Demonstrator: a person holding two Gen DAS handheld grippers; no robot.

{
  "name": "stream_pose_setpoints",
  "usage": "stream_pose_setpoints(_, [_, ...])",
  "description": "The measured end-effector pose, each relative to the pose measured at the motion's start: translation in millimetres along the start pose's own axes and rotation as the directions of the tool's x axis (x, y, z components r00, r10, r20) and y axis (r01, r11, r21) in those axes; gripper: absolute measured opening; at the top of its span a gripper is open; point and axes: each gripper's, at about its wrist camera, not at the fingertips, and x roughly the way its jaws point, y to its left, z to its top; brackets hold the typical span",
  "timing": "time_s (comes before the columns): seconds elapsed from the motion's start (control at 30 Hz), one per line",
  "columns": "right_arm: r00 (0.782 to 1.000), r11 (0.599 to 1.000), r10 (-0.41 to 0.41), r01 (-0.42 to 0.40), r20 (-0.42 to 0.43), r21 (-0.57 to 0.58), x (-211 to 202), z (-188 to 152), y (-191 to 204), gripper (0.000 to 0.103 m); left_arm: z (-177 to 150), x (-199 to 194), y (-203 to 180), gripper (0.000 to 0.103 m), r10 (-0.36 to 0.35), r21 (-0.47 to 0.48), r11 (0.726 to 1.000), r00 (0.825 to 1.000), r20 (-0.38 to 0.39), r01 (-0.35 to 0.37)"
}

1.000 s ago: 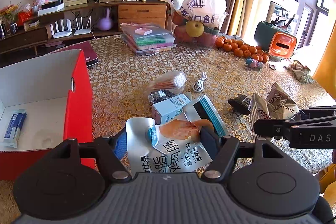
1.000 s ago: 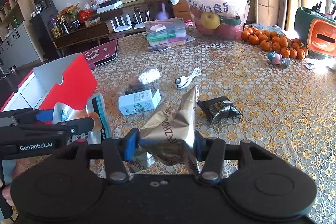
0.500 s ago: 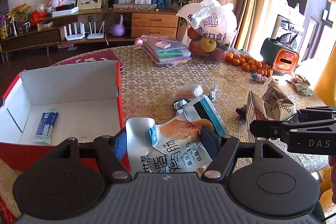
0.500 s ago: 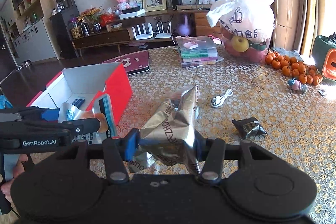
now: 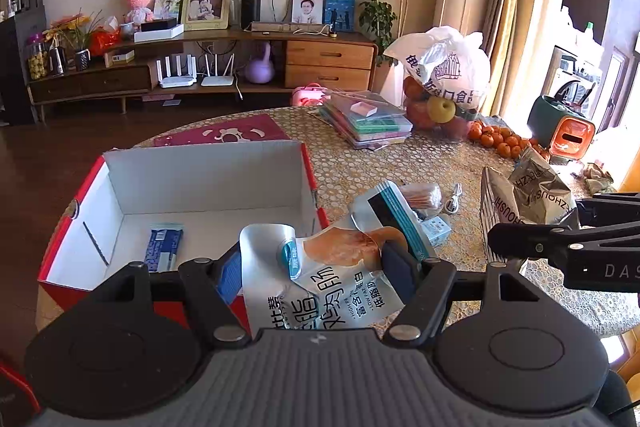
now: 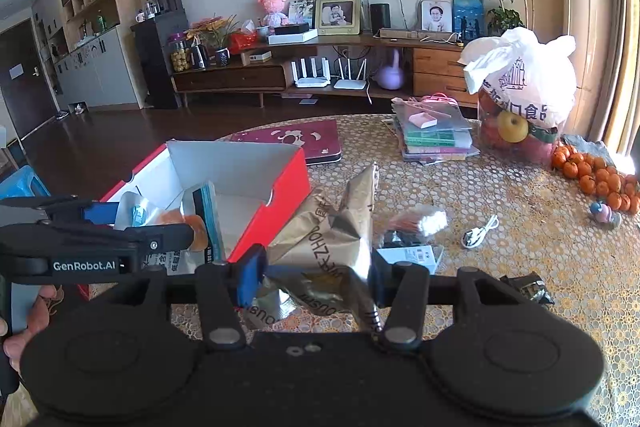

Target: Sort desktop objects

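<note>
My left gripper is shut on a silver snack pouch with a chicken picture, held in the air at the near right corner of the red box. Inside the white-lined box lies a blue packet. My right gripper is shut on a crumpled brown foil bag, held just right of the box. The left gripper and its pouch show at the left of the right wrist view, over the box.
On the lace-covered table lie a small white-blue carton, a clear wrapped snack, a white cable and a dark packet. Farther back are stacked folders, a fruit bag, oranges and a maroon laptop sleeve.
Both grippers have risen and shifted left toward the red box, carrying their bags. The box interior now shows more fully, and the items on the table look farther away.
</note>
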Motion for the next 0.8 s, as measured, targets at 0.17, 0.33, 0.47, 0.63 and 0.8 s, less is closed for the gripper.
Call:
stream_pose_setpoints(0.17, [1.000, 0.999, 0.027, -0.027, -0.003, -0.019, 11.6, 7.3, 18.1, 0.051, 3.4, -2.8, 19.2, 0.070, 0.025, -0.009, 1.000, 1.000, 0.009, -0.025])
stream_pose_setpoints(0.33, [0.998, 0.997, 0.054, -0.055, -0.014, -0.045, 25.2, 13.5, 33.1, 0.051, 5.1, -3.9, 36.8, 0.070, 0.050, -0.021, 0.999, 0.999, 0.012, -0.050])
stream_pose_setpoints(0.47, [0.996, 0.995, 0.080, -0.081, -0.031, -0.056, 37.4, 18.4, 42.8, 0.051, 6.9, -1.4, 53.5, 0.070, 0.072, -0.031, 0.997, 0.997, 0.005, -0.072])
stream_pose_setpoints(0.63, [0.994, 0.991, 0.102, -0.106, -0.050, -0.083, 55.3, 28.3, 54.4, 0.051, 14.7, 3.9, 76.2, 0.070, 0.111, -0.035, 0.993, 0.994, 0.006, -0.110])
stream_pose_setpoints(0.8, [0.991, 0.987, 0.120, -0.126, -0.060, -0.099, 70.8, 37.2, 63.4, 0.051, 24.1, 12.2, 93.6, 0.070, 0.145, -0.020, 0.989, 0.989, 0.008, -0.144])
